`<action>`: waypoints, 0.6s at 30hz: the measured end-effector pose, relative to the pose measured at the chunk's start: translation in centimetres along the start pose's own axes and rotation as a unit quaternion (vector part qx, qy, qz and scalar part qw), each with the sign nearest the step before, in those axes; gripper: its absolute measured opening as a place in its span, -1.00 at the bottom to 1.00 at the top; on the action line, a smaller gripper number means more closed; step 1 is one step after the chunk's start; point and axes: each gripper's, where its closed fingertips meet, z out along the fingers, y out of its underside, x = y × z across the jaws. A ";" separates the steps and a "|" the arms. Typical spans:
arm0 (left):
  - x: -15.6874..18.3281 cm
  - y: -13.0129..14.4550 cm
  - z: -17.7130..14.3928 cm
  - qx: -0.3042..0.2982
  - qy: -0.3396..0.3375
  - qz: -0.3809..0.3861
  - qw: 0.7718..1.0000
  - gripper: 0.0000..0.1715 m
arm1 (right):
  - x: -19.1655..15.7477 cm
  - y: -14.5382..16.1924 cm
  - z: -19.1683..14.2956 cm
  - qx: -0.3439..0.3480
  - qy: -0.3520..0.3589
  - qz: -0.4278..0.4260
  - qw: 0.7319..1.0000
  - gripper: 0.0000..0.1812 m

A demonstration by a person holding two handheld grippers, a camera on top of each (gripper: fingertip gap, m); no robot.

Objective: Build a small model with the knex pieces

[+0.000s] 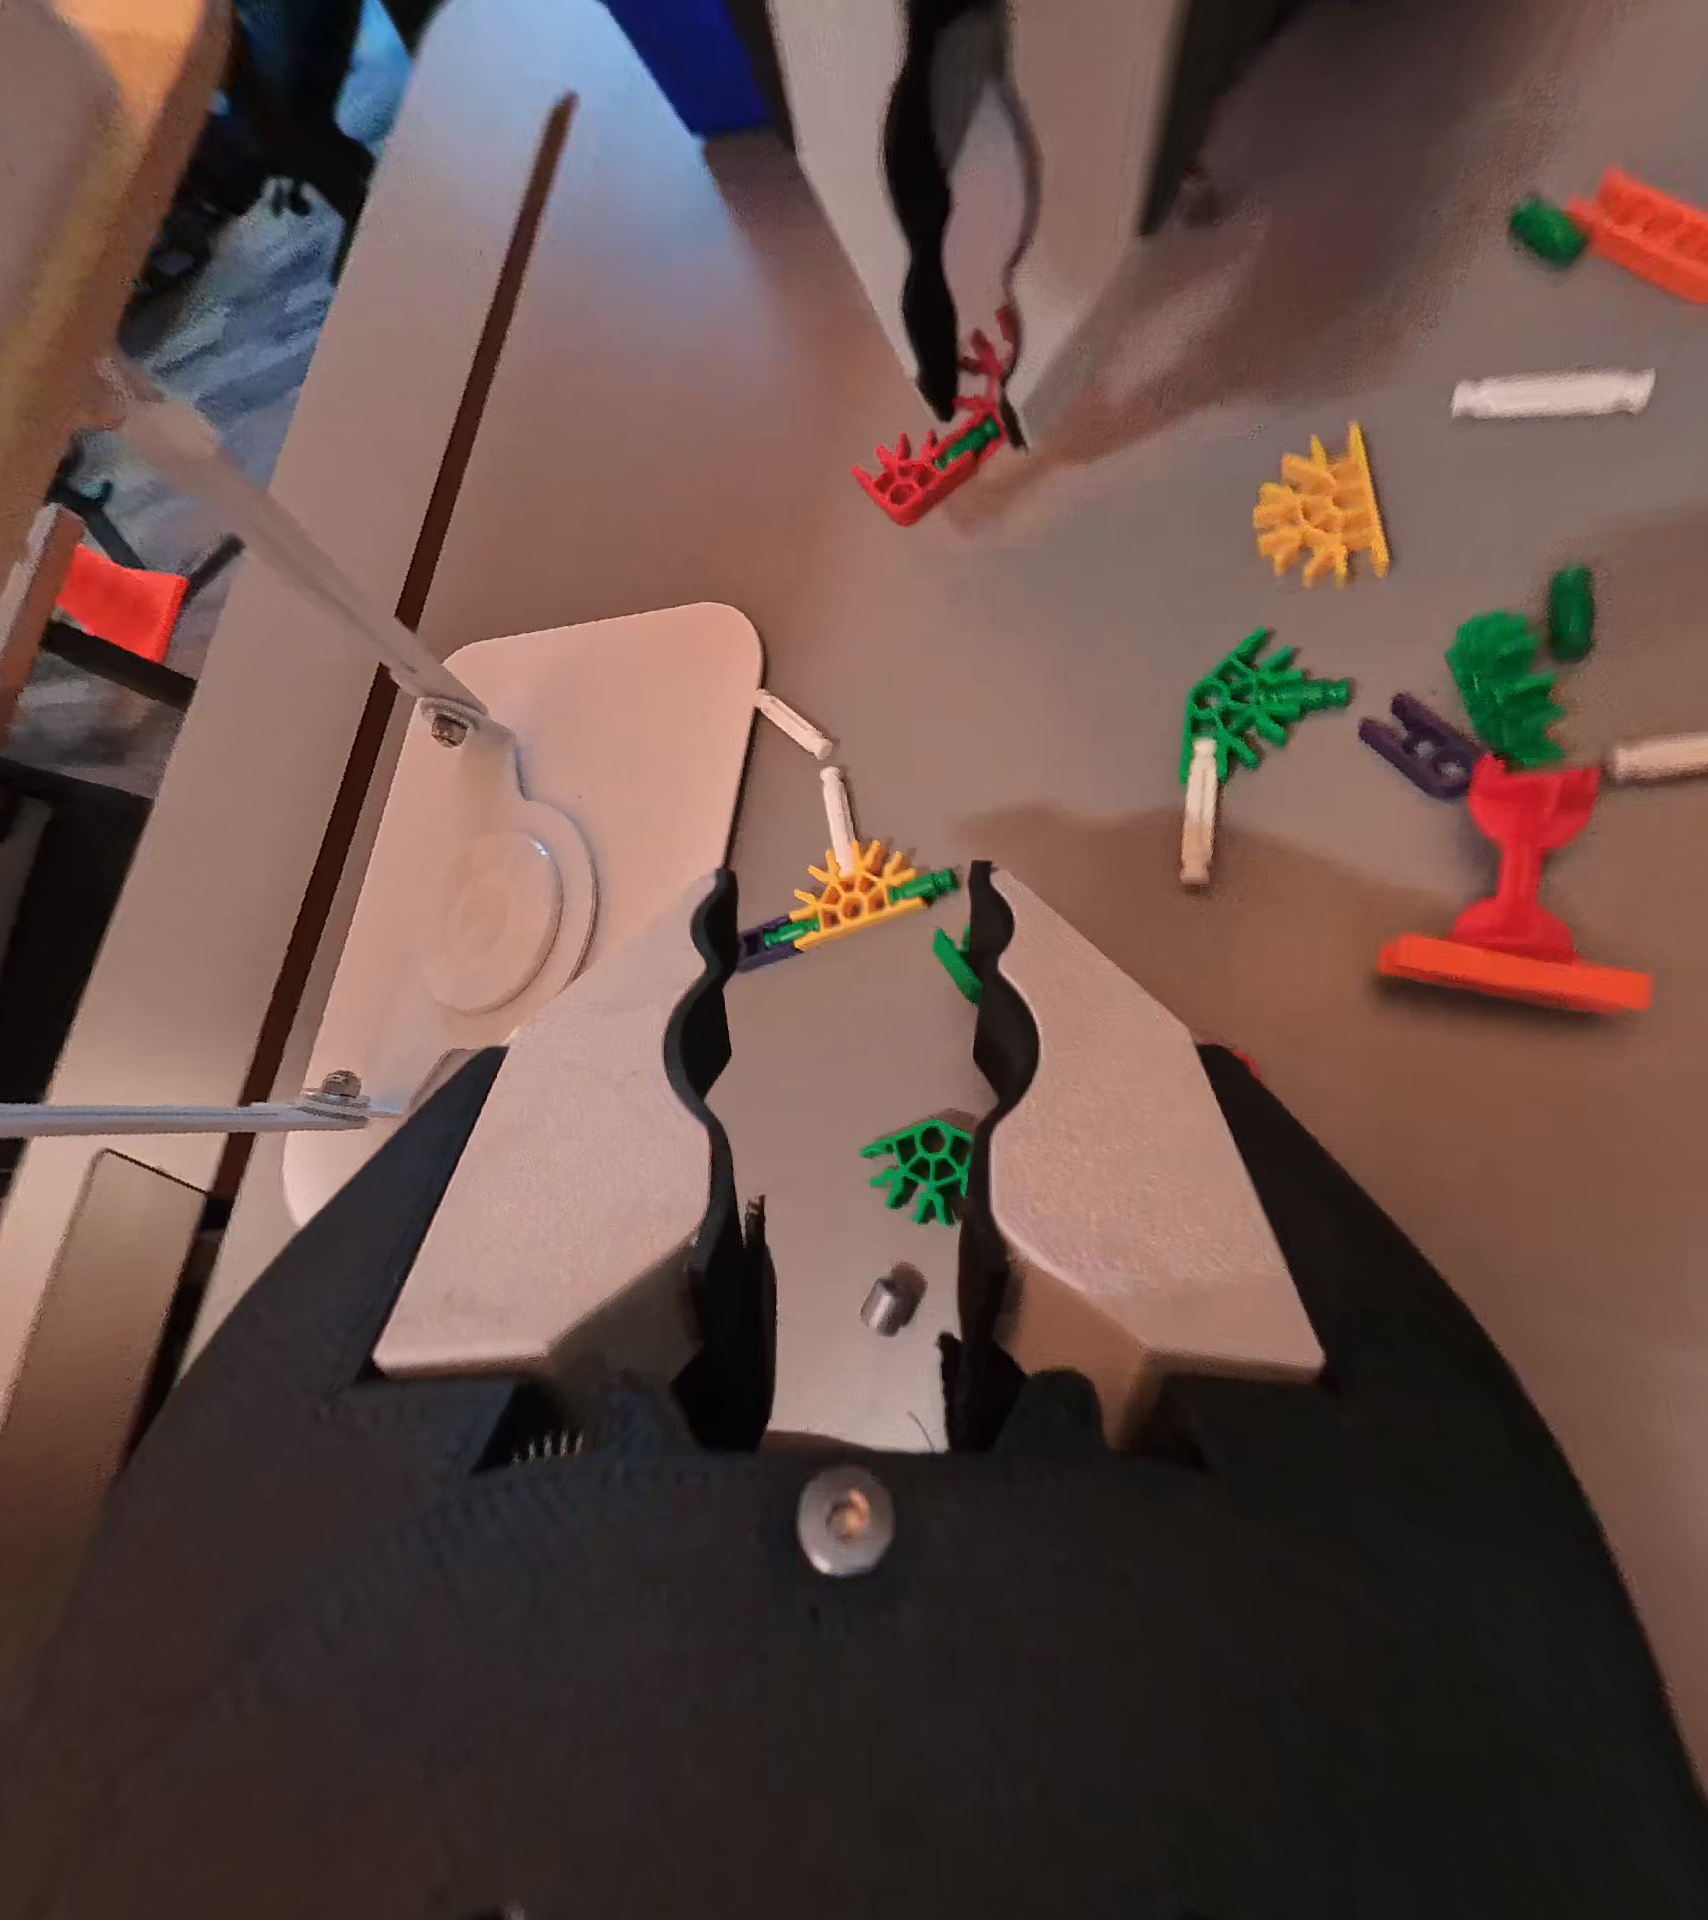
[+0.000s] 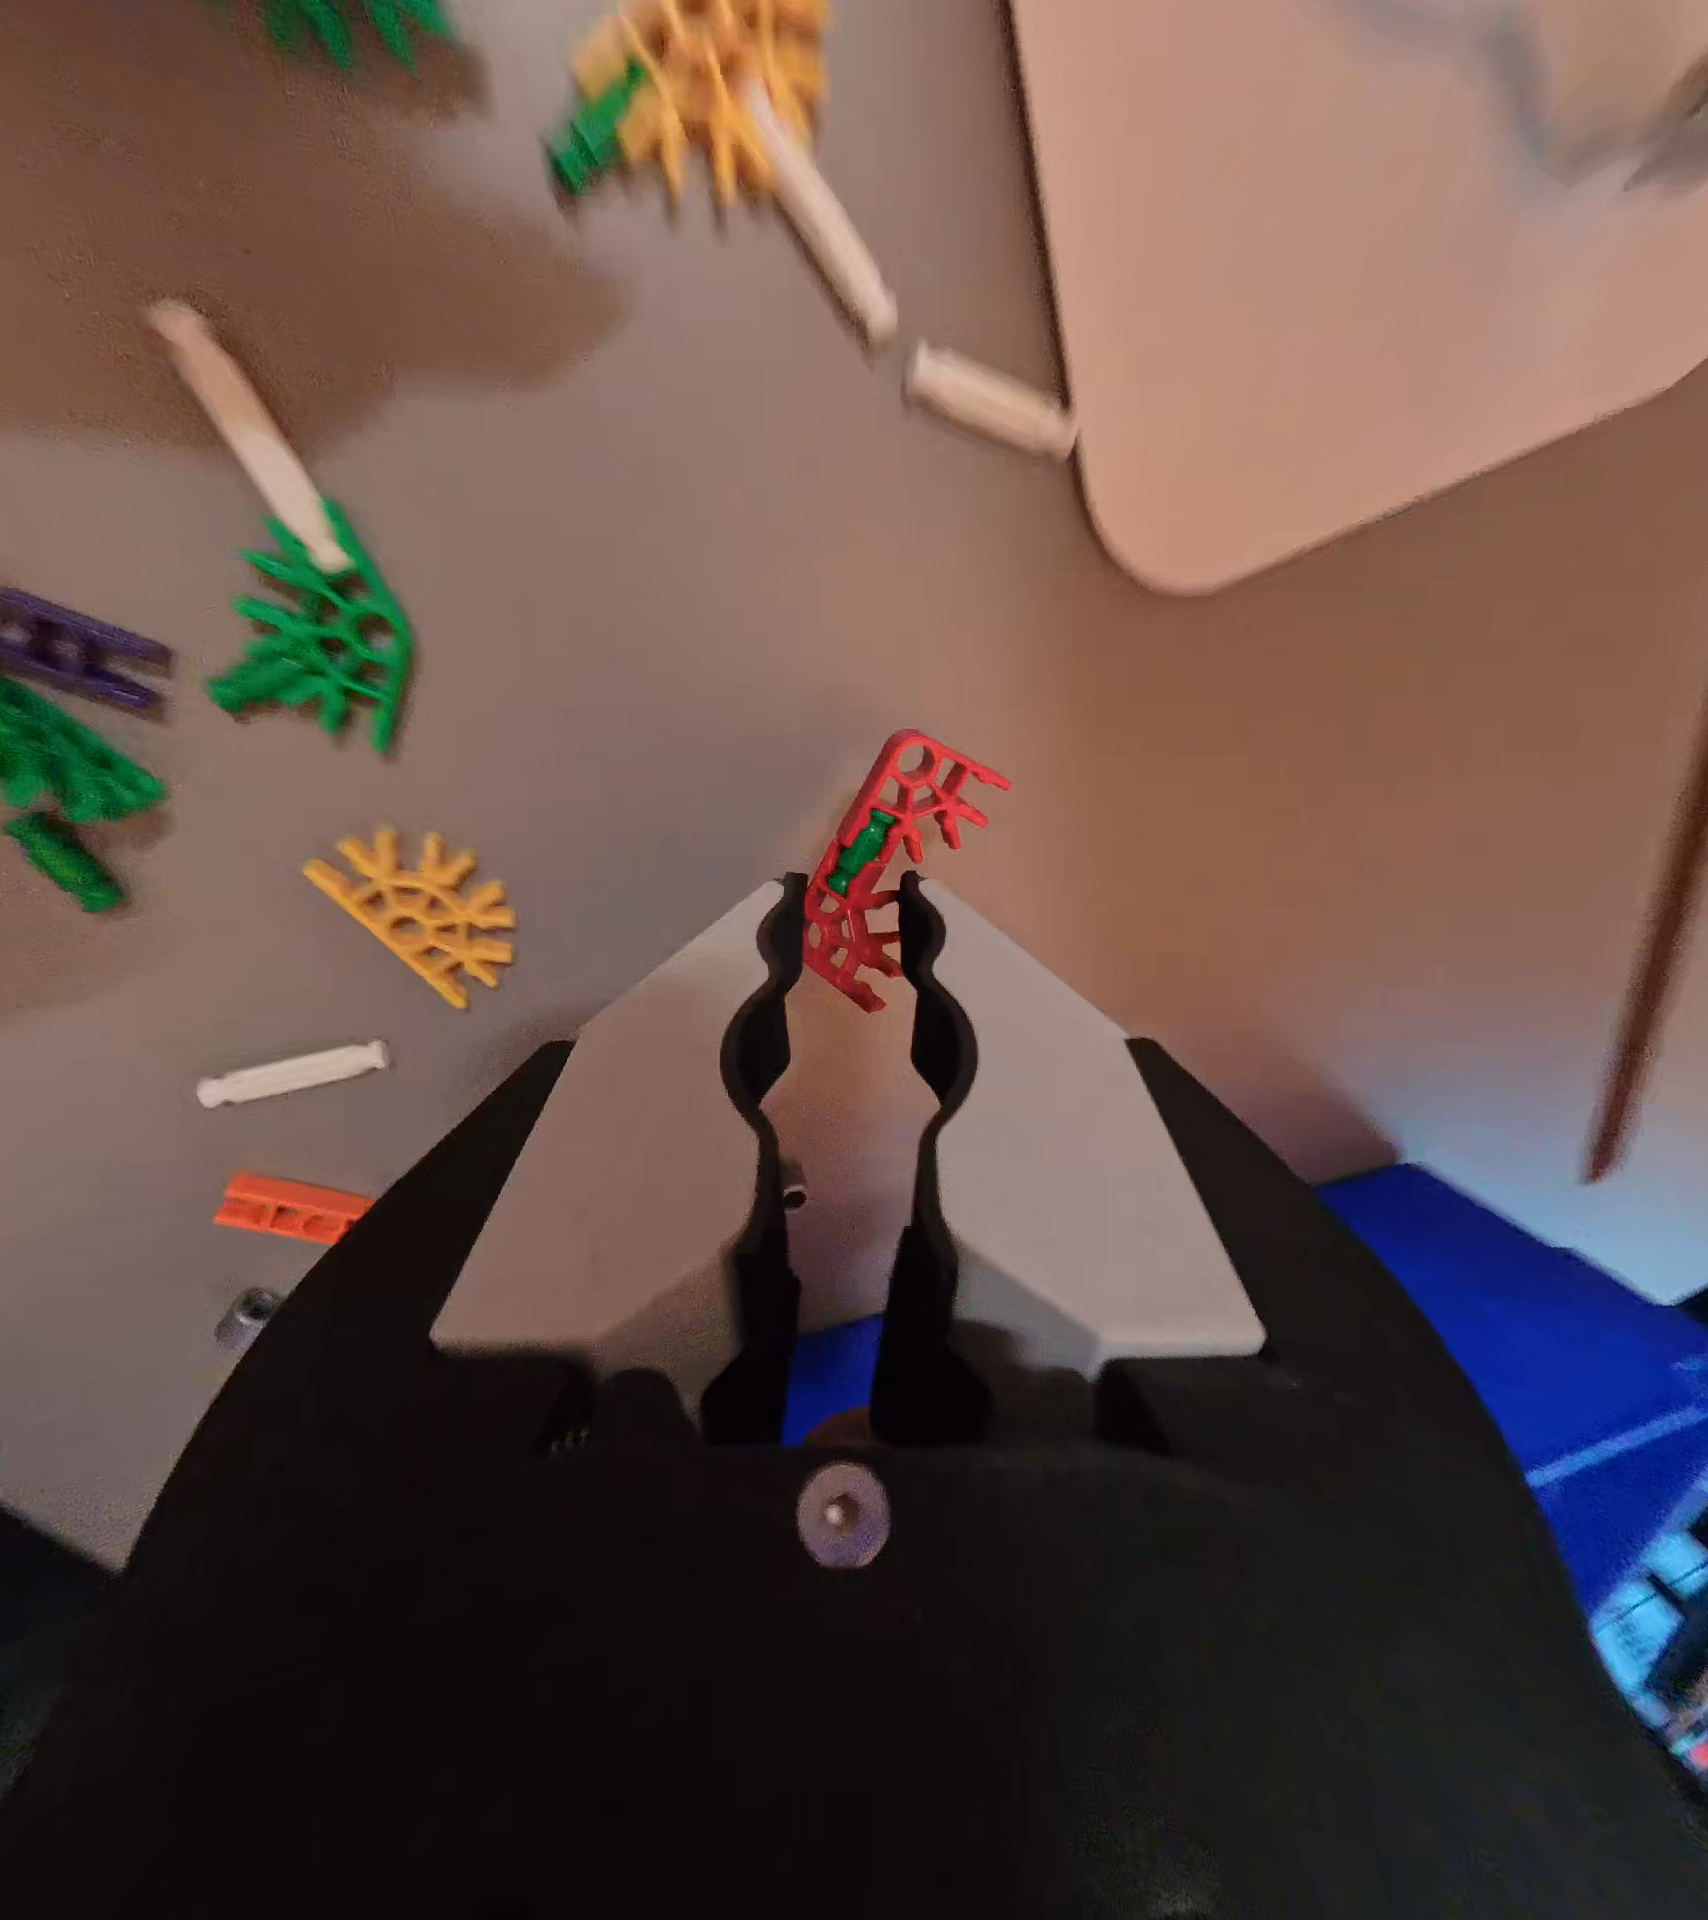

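- The right claw (image 2: 855,883) is closed narrowly on a red connector piece (image 2: 871,914) with a short green rod (image 2: 860,857) clipped into it; the piece sticks out past the tips, tilted to the right.
- In the left wrist view this same piece (image 1: 923,468) hangs far ahead, over the grey counter (image 1: 621,416).
- The left claw (image 1: 850,883) stands wide and holds nothing.
- Just beyond its tips lies a yellow connector (image 1: 860,894) with a white rod (image 1: 837,805) and green and purple bits attached.
- A green connector (image 1: 923,1164) and a small grey metal cylinder (image 1: 891,1297) lie on the counter between its fingers.
- Far right are scattered more pieces: a yellow connector pair (image 1: 1323,509), a white rod lying alone (image 1: 1551,395), an orange block (image 1: 1671,234).
- A white plate (image 1: 642,727) lies on the left.
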 end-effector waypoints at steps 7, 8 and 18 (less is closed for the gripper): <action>-1.1 -4.1 -1.6 0.160 0.107 -0.251 0.949 -0.40 | -2.1 -6.0 -7.0 0.148 0.206 -0.129 0.959 -0.83; -0.7 -4.7 -2.0 0.177 0.138 -0.274 0.935 -0.37 | -2.2 -6.5 -7.7 0.161 0.236 -0.142 0.948 -0.83; 0.7 -7.9 -3.6 0.240 0.167 -0.266 0.919 -0.95 | -2.8 -8.4 -10.0 0.207 0.376 -0.208 0.879 -0.85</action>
